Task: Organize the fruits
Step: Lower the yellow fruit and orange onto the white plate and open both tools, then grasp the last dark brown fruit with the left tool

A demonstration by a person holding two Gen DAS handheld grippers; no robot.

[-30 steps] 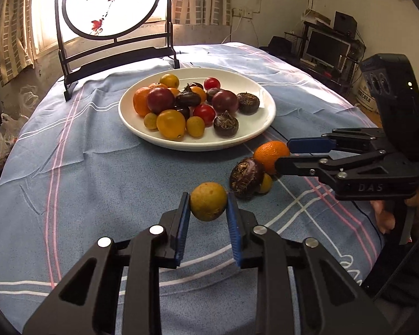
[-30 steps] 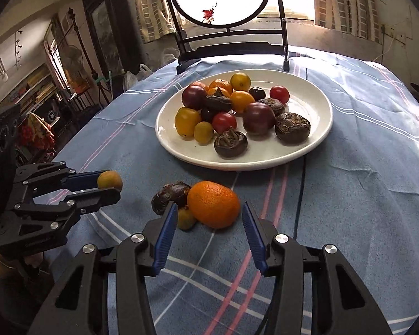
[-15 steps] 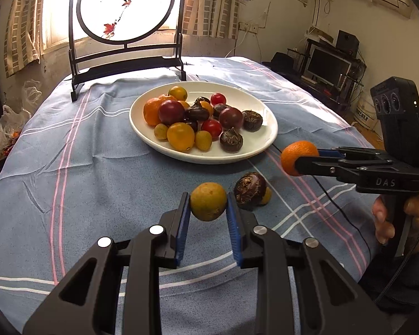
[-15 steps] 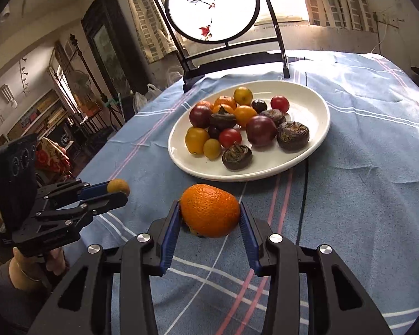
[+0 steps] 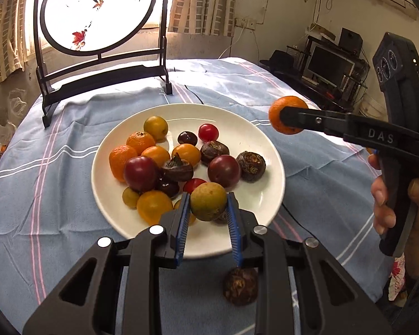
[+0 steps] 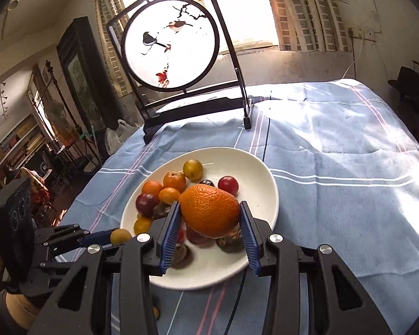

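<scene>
My left gripper (image 5: 208, 205) is shut on a small yellow-brown round fruit (image 5: 208, 201) and holds it above the near rim of the white plate (image 5: 259, 139). My right gripper (image 6: 208, 217) is shut on an orange tangerine (image 6: 209, 209) and holds it above the plate (image 6: 254, 167). The plate holds several oranges, plums, cherry tomatoes and dark water chestnuts. In the left wrist view the tangerine (image 5: 286, 114) hangs right of the plate. In the right wrist view the left gripper's fruit (image 6: 121, 236) shows at the plate's left edge.
One dark water chestnut (image 5: 240, 286) lies on the blue striped tablecloth (image 5: 56, 195) in front of the plate. A round painted screen on a black stand (image 5: 97, 28) stands at the table's far edge. A small yellow fruit (image 6: 155, 312) lies on the cloth below the right gripper.
Both grippers have risen and moved forward over the plate with their fruits. The right gripper closed on the tangerine and lifted it off the cloth.
</scene>
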